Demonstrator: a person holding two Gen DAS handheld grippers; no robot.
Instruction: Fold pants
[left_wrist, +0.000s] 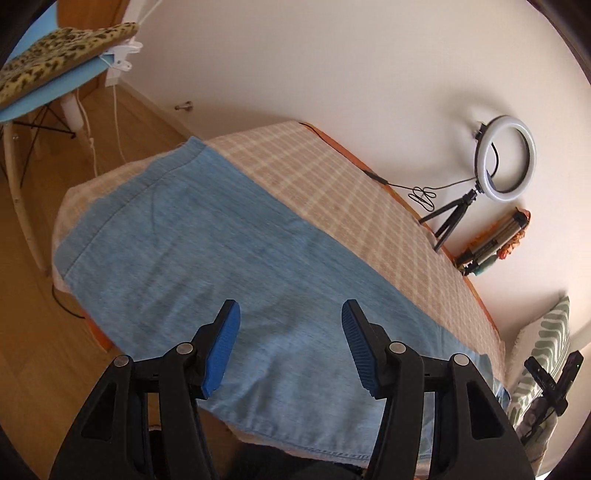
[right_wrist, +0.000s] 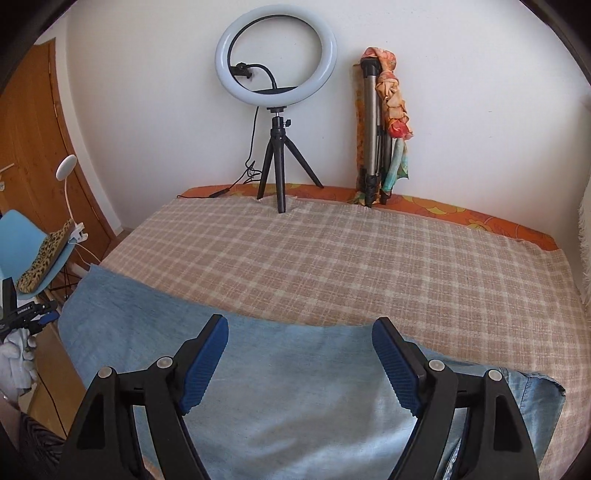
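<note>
The pants (left_wrist: 207, 258) lie flat along the near edge of the bed (right_wrist: 332, 266), on its checked blanket, stretched lengthwise so that one end reaches the bed's left corner — a layout that suits folding end over end, I judge. They look already doubled leg on leg, though that is hard to confirm.

The left gripper (left_wrist: 290, 343) hangs over the middle of the cloth, its blue fingers (left_wrist: 221, 347) spread wide, holding nothing and, it seems, touching nothing. The right gripper (right_wrist: 299, 365) hovers over the other stretch of the denim — fingers just as far apart, empty too. A ring light (right_wrist: 276, 55) stands at the far edge, well apart from the pants.
</note>
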